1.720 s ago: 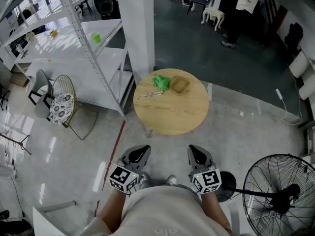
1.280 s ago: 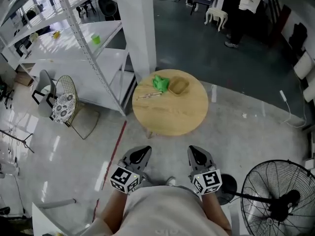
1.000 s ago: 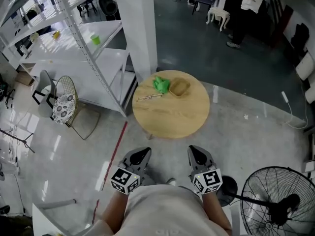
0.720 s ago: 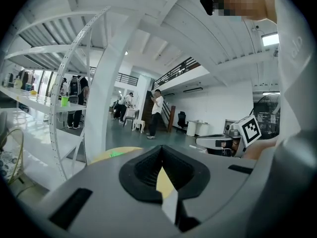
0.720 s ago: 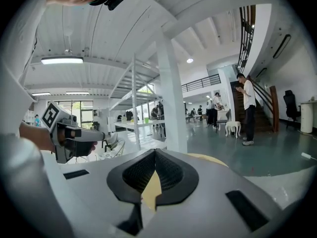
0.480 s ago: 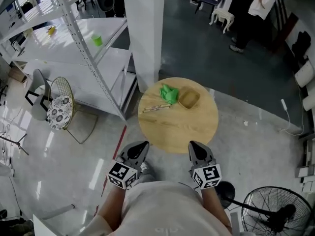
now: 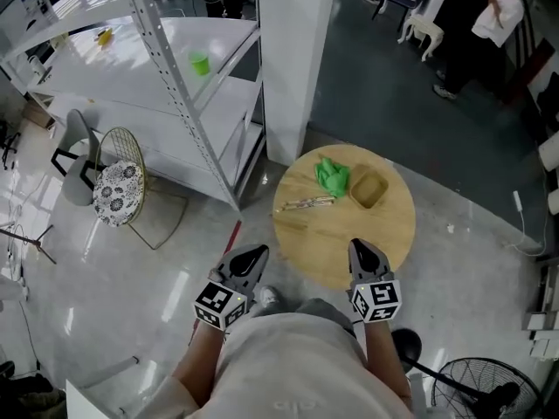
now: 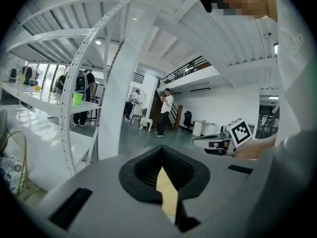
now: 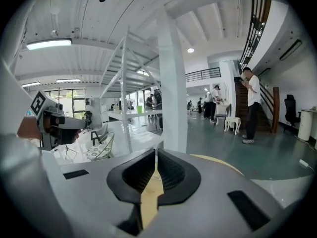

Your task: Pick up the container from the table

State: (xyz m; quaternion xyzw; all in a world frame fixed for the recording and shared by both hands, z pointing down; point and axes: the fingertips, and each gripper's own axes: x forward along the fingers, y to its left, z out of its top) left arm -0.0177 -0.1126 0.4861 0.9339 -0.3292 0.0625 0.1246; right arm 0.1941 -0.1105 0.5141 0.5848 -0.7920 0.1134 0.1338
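The container (image 7: pixel 369 189) is a small tan tray on the far right part of a round wooden table (image 7: pixel 349 243). A crumpled green cloth (image 7: pixel 332 175) lies just left of it, and a thin stick-like utensil (image 7: pixel 307 203) lies nearer the table's left side. My right gripper (image 7: pixel 360 247) is shut and empty, its tip over the table's near edge, well short of the container. My left gripper (image 7: pixel 253 253) is also shut and empty, over the floor left of the table. In the right gripper view the table rim (image 9: pixel 218 161) shows past the closed jaws.
A white pillar (image 7: pixel 301 59) rises just behind the table's left side. Metal shelving (image 7: pixel 175 85) and a wire chair with a patterned cushion (image 7: pixel 122 186) stand to the left. A floor fan (image 7: pixel 489 395) sits at bottom right. A person (image 7: pixel 493 24) stands far back.
The person has walked forward: the table has come much closer and now reaches the right gripper's tip. Both grippers stay shut and side by side.
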